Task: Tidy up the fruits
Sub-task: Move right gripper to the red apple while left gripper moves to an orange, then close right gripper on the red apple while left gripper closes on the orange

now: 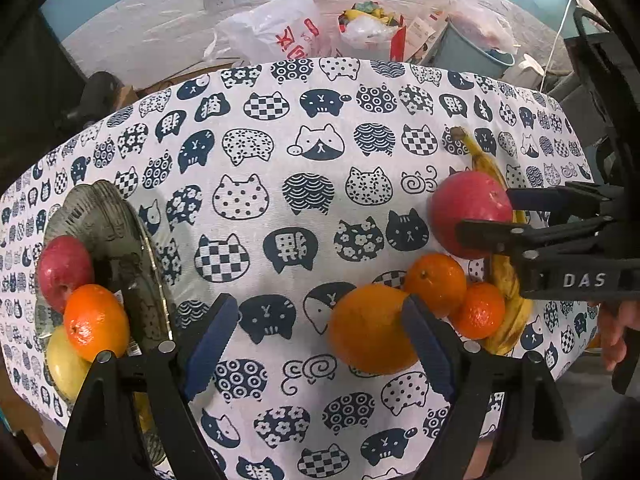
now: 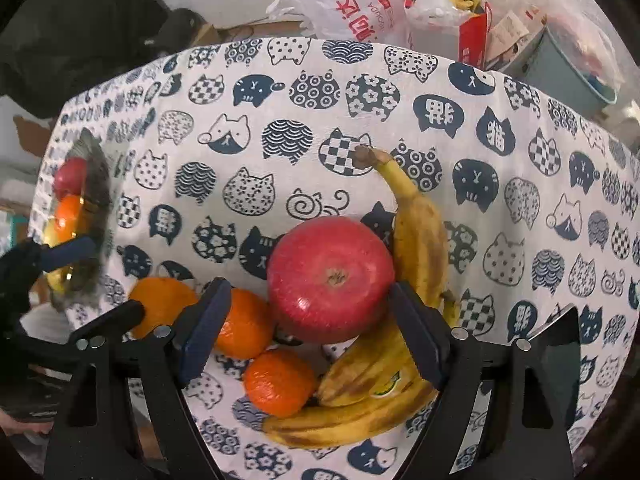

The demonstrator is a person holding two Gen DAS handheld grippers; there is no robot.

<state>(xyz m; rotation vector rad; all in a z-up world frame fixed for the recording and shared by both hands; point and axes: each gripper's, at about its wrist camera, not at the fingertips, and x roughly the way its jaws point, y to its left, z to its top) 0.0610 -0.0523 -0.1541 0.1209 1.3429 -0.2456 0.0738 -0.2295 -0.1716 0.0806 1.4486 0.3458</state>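
The right claw (image 2: 308, 328) is standing wide open with its jaws on either side of the red apple (image 2: 331, 278), not yet gripping it; the left claw (image 1: 320, 340) is also gaping and holding nothing, its right finger just beside the big orange (image 1: 370, 328). The apple is sitting on the surface (image 2: 520, 152), crowded by two small oranges (image 2: 244, 322) on its left and leaning against the bananas (image 2: 420, 240) on its right. Closing here could be catching a banana or nudging an orange into rolling, since the round fruit is packed tight. The bananas are lying lengthwise away from the right camera, stem pointing to the far edge. Farther left, the glass bowl (image 1: 120, 236) is already holding an apple, an orange and a yellow fruit.
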